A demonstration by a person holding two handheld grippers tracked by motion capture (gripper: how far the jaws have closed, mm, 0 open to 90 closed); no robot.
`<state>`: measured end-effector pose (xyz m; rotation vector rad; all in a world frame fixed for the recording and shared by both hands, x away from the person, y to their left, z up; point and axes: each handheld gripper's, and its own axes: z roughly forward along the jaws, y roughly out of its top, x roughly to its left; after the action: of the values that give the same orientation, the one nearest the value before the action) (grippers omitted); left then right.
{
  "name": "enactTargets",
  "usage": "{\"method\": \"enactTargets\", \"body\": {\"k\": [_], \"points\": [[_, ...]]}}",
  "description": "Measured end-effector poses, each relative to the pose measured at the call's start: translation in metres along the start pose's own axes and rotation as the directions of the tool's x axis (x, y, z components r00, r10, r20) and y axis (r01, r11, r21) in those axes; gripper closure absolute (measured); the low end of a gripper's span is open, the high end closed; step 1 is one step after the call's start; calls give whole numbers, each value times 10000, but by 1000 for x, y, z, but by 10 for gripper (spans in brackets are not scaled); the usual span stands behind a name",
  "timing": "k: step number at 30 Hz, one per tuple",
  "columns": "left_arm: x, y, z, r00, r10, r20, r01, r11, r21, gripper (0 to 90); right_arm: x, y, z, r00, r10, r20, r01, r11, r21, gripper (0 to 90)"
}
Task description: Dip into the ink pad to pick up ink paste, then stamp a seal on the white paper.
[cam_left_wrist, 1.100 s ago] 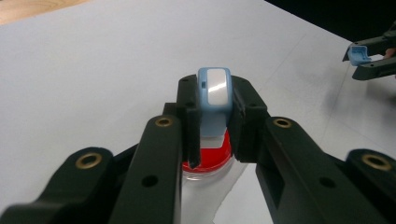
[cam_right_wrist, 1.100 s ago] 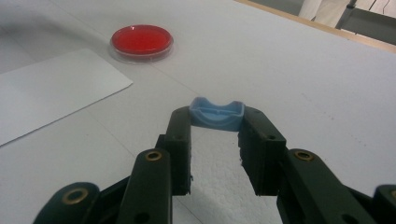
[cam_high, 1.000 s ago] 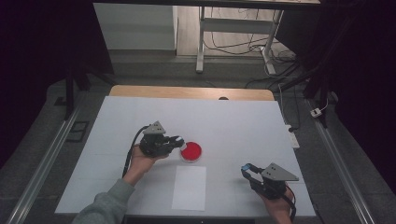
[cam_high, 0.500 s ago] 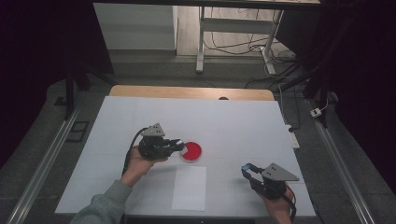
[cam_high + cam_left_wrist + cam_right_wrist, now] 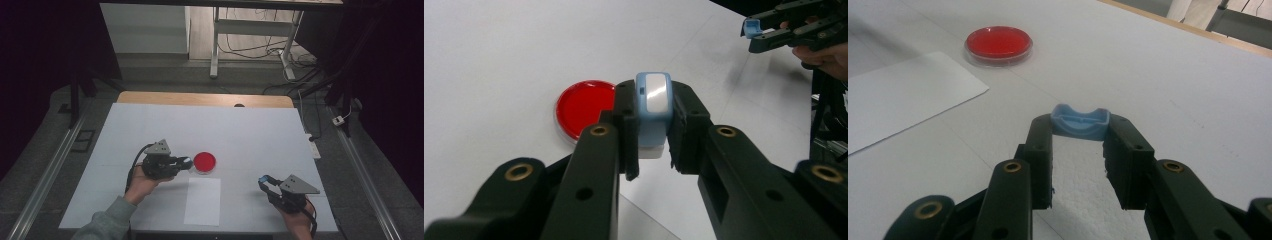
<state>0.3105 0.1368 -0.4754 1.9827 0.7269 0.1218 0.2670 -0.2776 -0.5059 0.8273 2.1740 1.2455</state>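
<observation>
A round red dish in a clear rim lies on the white table mid-front. Just left of it my left gripper lies level, pointing at the dish, shut on a small light-blue and white block. From the left gripper view the block stands upright between the left gripper's pads, with the red dish behind it. My right gripper rests at the front right, shut on a curved blue cap pinched at the tips of the right gripper. The dish lies far left there.
A white paper sheet lies flat by the front edge between the hands, also the sheet left of the right jaws. The table's wooden far edge runs behind. A desk frame and cables stand on the floor beyond.
My left gripper has drifted slightly toward the front edge with the block still held. The right gripper and the dish have stayed put.
</observation>
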Motion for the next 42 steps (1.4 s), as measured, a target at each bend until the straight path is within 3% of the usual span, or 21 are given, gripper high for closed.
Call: {"method": "enactTargets", "body": {"k": [17,42], "points": [[-13,1,1,9992,256,313,-258,9996,69,758,0,0,0,10000,-4,-21,4,10000,-50,649],[-24,-5,4,9974,255,674,-267,9995,166,758,-1,0,-1,10000,-10,-21,10,10000,-53,648]]}}
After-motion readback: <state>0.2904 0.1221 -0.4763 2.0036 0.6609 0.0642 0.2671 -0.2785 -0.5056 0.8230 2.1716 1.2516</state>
